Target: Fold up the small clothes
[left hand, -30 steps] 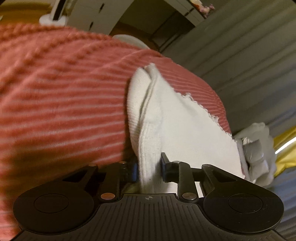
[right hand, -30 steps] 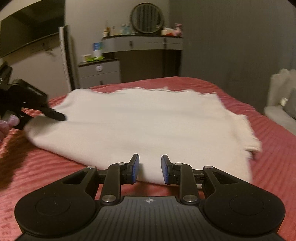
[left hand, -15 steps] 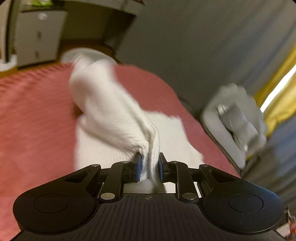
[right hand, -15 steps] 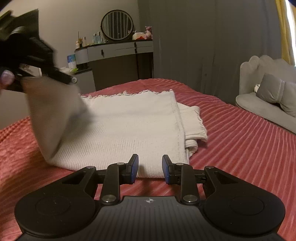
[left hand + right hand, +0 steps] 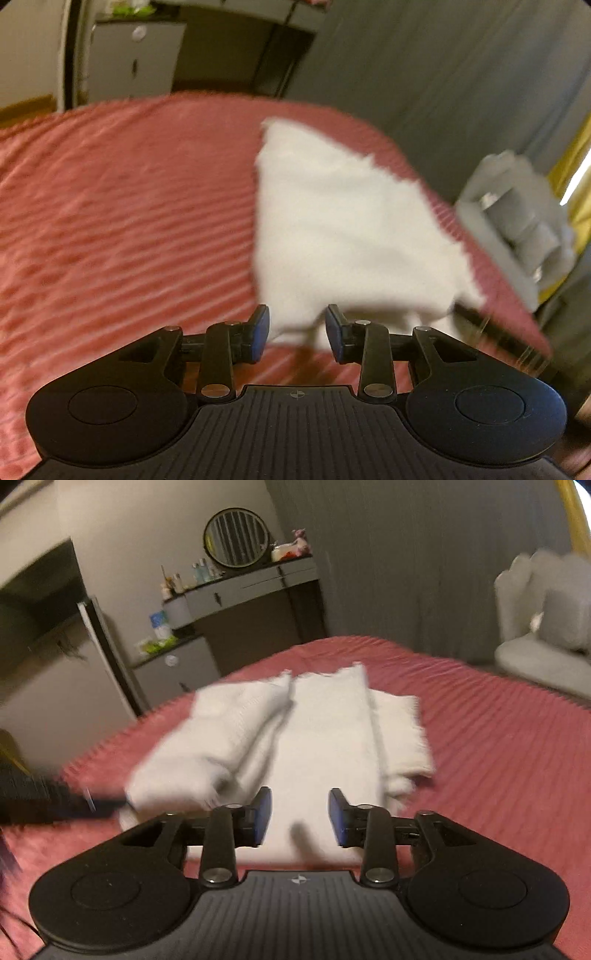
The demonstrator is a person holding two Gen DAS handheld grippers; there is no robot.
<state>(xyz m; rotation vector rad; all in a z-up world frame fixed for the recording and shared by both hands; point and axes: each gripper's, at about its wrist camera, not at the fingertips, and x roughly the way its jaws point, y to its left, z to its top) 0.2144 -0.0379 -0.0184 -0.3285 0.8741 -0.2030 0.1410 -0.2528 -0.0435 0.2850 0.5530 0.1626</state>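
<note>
A white knit garment lies on the red ribbed bedspread, its left side folded over onto the middle and a narrow part sticking out on the right. My right gripper hovers over the garment's near edge. Its jaws are opening and the pads press on nothing. In the left wrist view the garment lies blurred ahead of my left gripper. Those jaws are opening too, with the cloth's near edge loose between them. The left gripper also shows as a dark blur at the garment's left corner.
Past the foot of the bed stand a vanity with a round mirror and a low grey cabinet. A grey armchair stands beyond the bed's right edge, in front of grey curtains. Bare bedspread stretches to the garment's left.
My left gripper carried the garment's side across and let it go, and its jaws have spread. The right gripper's jaws have widened as well, and the garment now lies narrower.
</note>
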